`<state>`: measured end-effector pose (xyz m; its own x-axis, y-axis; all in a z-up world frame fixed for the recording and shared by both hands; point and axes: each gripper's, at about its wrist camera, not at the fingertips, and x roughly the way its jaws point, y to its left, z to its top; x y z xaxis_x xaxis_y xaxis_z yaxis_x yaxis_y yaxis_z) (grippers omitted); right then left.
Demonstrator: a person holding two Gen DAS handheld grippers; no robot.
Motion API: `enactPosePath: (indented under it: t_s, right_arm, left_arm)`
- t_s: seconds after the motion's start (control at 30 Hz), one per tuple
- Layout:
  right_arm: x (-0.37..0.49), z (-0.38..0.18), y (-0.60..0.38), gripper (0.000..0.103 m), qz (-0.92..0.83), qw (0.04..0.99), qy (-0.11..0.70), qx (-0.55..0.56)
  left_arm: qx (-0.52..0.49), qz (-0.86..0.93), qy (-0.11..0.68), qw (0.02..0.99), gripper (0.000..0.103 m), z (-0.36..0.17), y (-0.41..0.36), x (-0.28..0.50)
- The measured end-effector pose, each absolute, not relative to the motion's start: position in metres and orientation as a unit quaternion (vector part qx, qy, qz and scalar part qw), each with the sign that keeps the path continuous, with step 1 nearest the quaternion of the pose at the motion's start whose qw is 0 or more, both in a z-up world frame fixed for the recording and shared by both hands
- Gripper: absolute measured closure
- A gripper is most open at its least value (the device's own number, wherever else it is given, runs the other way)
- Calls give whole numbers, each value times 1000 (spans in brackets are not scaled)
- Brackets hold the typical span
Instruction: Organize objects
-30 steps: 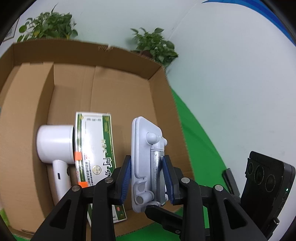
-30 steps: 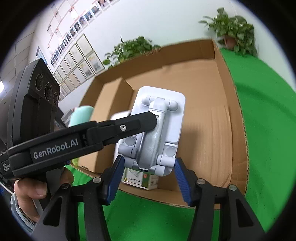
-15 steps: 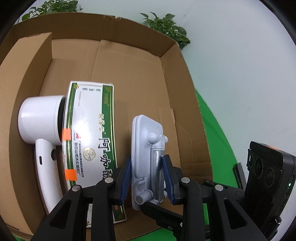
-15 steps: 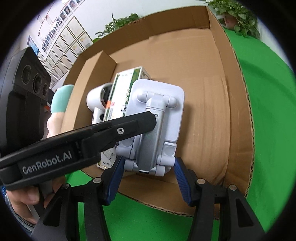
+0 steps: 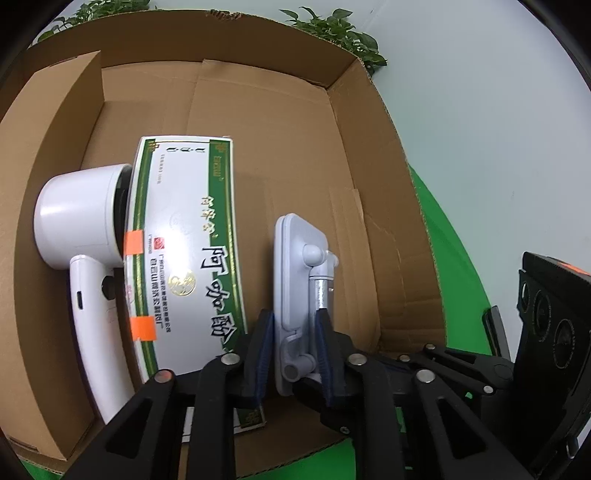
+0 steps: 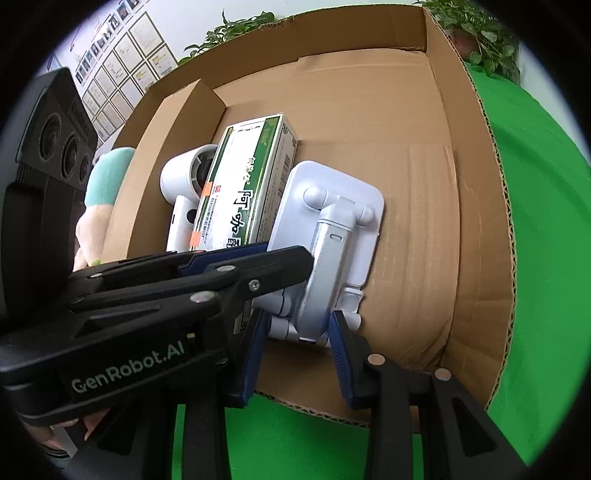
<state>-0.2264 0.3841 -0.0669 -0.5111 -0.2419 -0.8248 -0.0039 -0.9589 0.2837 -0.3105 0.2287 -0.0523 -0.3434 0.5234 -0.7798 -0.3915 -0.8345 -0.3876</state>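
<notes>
A white folding phone stand [image 5: 295,266] with a silver arm hangs low inside the open cardboard box [image 5: 295,129], beside a green-and-white carton [image 5: 184,240]. My left gripper [image 5: 293,354] is shut on the stand's lower end, one blue pad on each side. In the right wrist view the same stand [image 6: 332,206] sits between my right gripper's [image 6: 297,347] blue pads. Those jaws are closing and the pads touch its hinge end. The left gripper [image 6: 288,254] reaches in from the left and covers part of the stand.
A white handheld dryer-like device [image 5: 74,221] lies left of the carton. The box floor right of the stand [image 6: 413,221] is bare. A plush toy [image 6: 103,177] sits outside the box's left wall. Green cloth [image 6: 535,221] surrounds the box, with plants [image 5: 332,33] behind.
Both grippers have sunk and tilted down, carrying the stand deeper into the box next to the carton. The right gripper's jaws have narrowed onto the stand's lower end.
</notes>
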Motion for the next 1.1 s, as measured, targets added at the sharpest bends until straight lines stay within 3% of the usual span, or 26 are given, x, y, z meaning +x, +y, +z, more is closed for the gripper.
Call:
enactPosePath:
  t_s: [0.43,0.67,0.83,0.9,0.97,1.03,1.1]
  right_arm:
    - [-228,-68,371,69,-860,75,-94,497]
    - [-228,-71,367,69,-863,87,-100,487]
    - [-217,-59,357,69,-885,68,-86,452]
    - [-206,-45,348,60,-904,47,-69,418]
    - [-189,-31,334,14,-929,26,-49,365]
    - [-164,-19,309,2,-956,5,-23,293]
    - [-162,-19,287,0,-967,-10,-8,253]
  left_arm:
    - [-500,822,-33,272,89,-52,232,-303]
    - [-448,850,-24,276,87,-20,200,-277]
    - [-391,887,0,246,75,1,156,-254]
    - [-367,903,2,224,55,4,136,-246]
    - [-340,919,1,199,40,3,116,-238]
    - [-302,940,14,160,31,-1,94,-228]
    - [-273,954,27,121,16,-4,78,-217]
